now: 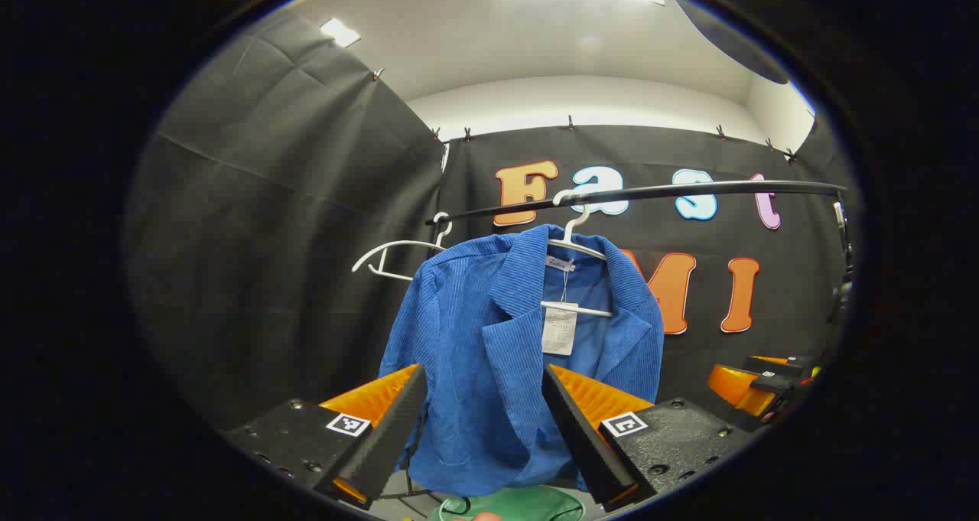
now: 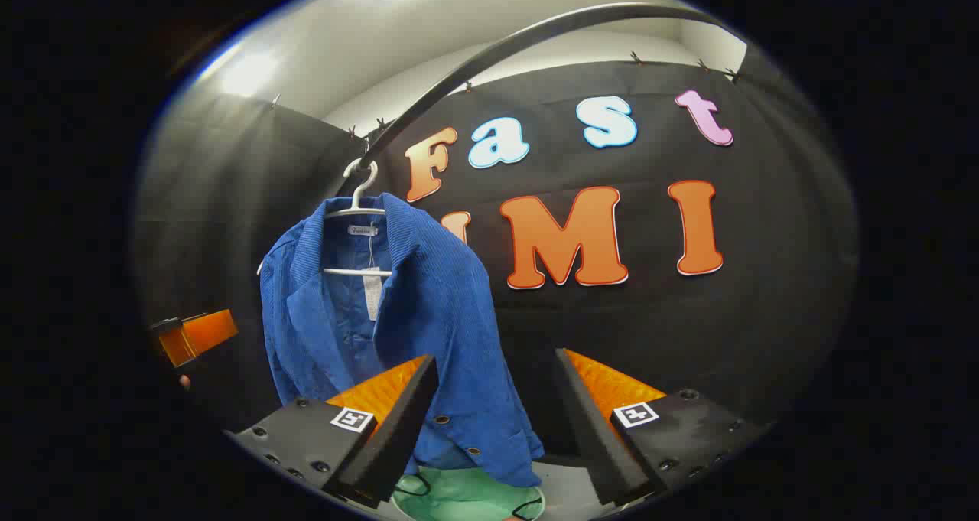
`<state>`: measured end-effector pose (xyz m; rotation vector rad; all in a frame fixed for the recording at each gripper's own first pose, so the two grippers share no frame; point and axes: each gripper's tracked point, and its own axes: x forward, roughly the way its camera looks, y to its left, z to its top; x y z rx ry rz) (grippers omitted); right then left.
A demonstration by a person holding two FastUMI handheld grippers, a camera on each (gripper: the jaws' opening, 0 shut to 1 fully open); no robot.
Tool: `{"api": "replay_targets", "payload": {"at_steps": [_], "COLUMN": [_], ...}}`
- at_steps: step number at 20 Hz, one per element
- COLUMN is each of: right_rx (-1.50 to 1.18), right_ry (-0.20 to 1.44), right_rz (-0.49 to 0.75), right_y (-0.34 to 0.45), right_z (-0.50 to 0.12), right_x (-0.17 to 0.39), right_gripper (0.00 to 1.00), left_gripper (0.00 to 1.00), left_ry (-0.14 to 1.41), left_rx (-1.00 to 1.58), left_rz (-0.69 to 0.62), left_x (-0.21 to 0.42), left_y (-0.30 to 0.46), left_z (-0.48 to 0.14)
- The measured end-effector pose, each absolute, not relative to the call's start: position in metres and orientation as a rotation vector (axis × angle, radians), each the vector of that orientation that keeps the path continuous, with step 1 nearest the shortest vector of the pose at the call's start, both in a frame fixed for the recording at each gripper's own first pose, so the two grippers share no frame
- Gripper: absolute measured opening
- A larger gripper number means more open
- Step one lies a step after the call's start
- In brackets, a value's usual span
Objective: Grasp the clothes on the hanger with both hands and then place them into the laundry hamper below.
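both grippers spread wide, nothing between the fingers yet. left gripper (image 1: 482, 429) points straight at the blue jacket (image 1: 489, 353); its front panel hangs in the gap ahead of my fingertips, not touching as far as i can tell. right gripper (image 2: 489, 429) is off to one side: the jacket (image 2: 398, 330) sits ahead of its left finger (image 2: 398, 421), and bare wall cloth is ahead of the right finger

jacket is on a white hanger (image 1: 575, 238) hooked on the black rail (image 1: 650, 193), with an empty hanger (image 1: 398, 255) beside it. green hamper (image 2: 466, 494) is low, under the hem, between the fingers

risks i see:
- right closes on air or catches just the edge, so the jacket slips
- pulling down with the collar over the hanger drags the hanger too, or it swings off the rail
- uneven grasp lets one side droop past the hamper rim
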<state>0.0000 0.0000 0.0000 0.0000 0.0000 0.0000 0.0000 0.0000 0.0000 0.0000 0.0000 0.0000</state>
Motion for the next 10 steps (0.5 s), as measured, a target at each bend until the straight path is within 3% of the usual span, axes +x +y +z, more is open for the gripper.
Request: {"api": "replay_targets", "payload": {"at_steps": [2, 3, 5, 6, 7, 10], "right_rx": [-0.008, -0.019, -0.028, -0.026, -0.024, -0.03], "right_ry": [-0.01, -0.011, -0.008, -0.006, -0.006, -0.009], "right_rz": [0.0, -0.003, -0.002, 0.0, 0.001, 0.007], "right_y": [-0.001, -0.002, -0.001, 0.0, 0.0, 0.003], "right_z": [0.001, 0.001, 0.001, 0.001, 0.0, 0.0], "right_x": [0.0, 0.001, -0.001, -0.002, -0.003, -0.007], "right_gripper": [0.98, 0.94, 0.94, 0.98, 0.94, 0.94], "left_gripper": [0.92, 0.92, 0.95, 0.95, 0.95, 0.95], "left_ry": [0.002, 0.002, 0.002, 0.002, 0.003, 0.006], "left_rx": [0.019, 0.031, 0.048, 0.048, 0.046, 0.046], "left_rz": [0.015, 0.02, 0.033, 0.032, 0.03, 0.041], "left_x": [0.002, 0.001, -0.004, -0.005, -0.007, -0.011], "left_y": [0.007, 0.008, 0.012, 0.012, 0.011, 0.015], "left_z": [-0.002, -0.002, -0.002, -0.003, -0.004, -0.007]}}
